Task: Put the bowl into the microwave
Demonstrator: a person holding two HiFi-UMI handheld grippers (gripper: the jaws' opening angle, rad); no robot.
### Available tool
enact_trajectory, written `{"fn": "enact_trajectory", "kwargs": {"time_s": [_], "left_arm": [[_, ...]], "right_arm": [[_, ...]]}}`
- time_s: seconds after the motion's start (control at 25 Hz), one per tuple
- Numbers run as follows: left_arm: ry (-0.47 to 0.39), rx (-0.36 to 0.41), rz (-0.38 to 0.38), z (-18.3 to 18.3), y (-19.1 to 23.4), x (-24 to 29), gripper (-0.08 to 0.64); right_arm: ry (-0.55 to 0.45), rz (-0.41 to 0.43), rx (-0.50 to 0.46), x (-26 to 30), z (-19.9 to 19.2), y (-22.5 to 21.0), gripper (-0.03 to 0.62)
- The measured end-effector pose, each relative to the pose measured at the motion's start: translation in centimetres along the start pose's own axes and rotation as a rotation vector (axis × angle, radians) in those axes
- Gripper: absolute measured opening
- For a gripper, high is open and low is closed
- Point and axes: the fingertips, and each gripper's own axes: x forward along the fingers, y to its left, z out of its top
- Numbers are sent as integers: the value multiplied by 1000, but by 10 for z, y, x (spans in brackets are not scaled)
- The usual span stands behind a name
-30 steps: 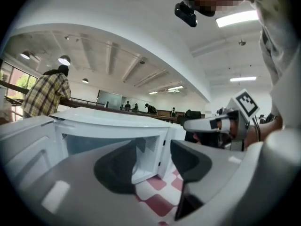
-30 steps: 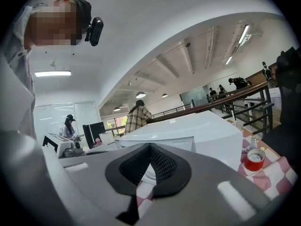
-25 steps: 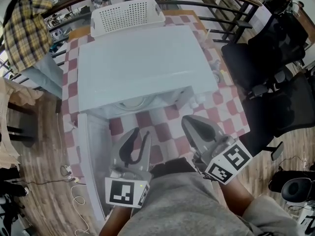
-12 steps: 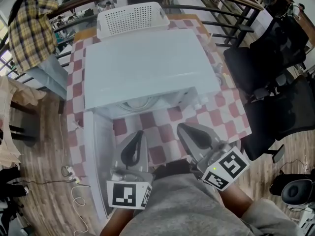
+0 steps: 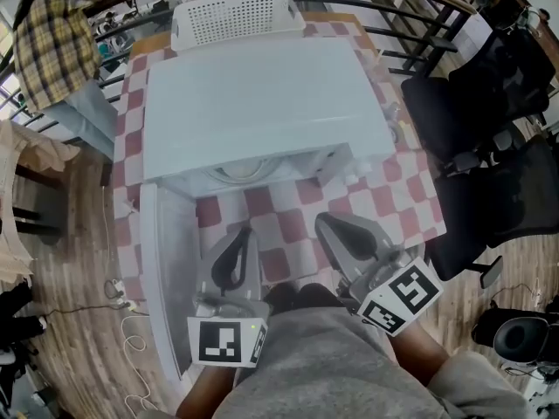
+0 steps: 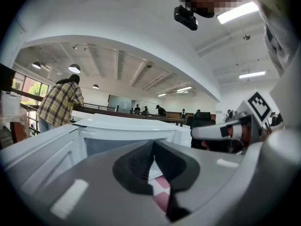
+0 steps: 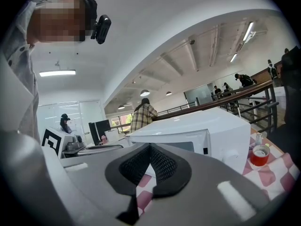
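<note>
A tabletop (image 5: 410, 208) covered with a red-and-white checked cloth carries a big white box-shaped microwave (image 5: 258, 103), and its white door (image 5: 164, 278) stands swung open toward the left side of the head view. To the right of the tabletop, on the wooden floor, there are several black office chairs (image 5: 489, 112). Behind the microwave a white plastic basket with many small holes (image 5: 238, 16) stands, touching or almost touching its back edge. In front of the open microwave the person holds both tools low over the checked cloth, near each other but apart. The left grey claw (image 5: 244, 233) is clenched, its black pads meet at the tips and nothing is between them; only the cloth shows through the gap lower down. The right grey claw (image 5: 325, 222) is clenched in the same way and is also empty. The white round bowl (image 5: 238, 171) shows only as a curved rim inside the mouth of the microwave. In the right gripper view a small clear cup with red liquid (image 7: 257, 155) stands on the cloth to the right of the microwave.
</note>
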Motion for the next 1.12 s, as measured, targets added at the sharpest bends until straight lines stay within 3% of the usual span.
{"fn": "enact_trajectory", "kwargs": {"time_s": [0.28,0.68,1.12], "left_arm": [[22,6,15,-8,-21,-2,12],[54,20,-12,-21,-94,-22,12],[34,35,13,-24,-165,-76,12]], "right_arm": [[3,-7,20,-27,-8,-13,-2],[-5,-38,62,-101,-25,-34,-2],[-30,0,62,-182,-39,-20,-2]]}}
